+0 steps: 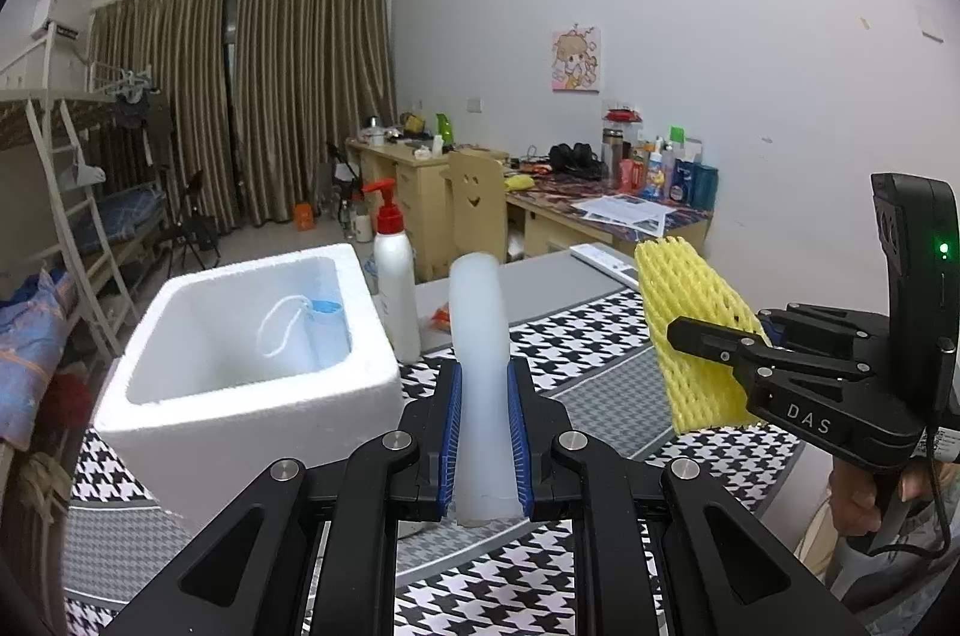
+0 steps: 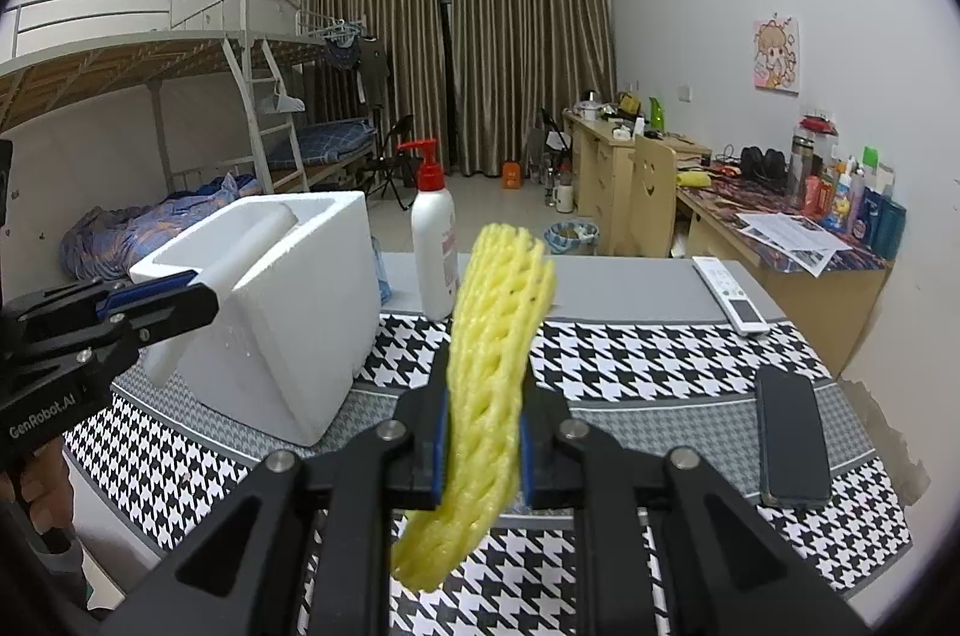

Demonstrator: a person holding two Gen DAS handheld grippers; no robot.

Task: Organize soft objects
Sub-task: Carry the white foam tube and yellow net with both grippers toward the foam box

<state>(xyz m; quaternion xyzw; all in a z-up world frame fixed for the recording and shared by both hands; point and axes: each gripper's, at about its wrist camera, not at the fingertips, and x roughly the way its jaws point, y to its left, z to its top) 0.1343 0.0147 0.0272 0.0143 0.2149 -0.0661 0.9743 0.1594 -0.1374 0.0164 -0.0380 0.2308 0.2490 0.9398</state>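
Jaws of the left gripper [image 1: 485, 432] are clamped on a white foam strip [image 1: 477, 336], held above the tablecloth [image 1: 576, 372] beside the white foam box [image 1: 240, 336]; right gripper [image 2: 480, 432] jaws pinch a yellow foam net sleeve [image 2: 492, 366] near a pump bottle [image 2: 435, 252].

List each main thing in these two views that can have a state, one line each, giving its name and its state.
left gripper: shut on the white foam strip
white foam strip: held upright, off the table
right gripper: shut on the yellow foam net
yellow foam net: held, lifted, lower end hanging
foam box: open, no lid, a blue item with a white cord inside
pump bottle: upright on the table
phone: flat, screen dark
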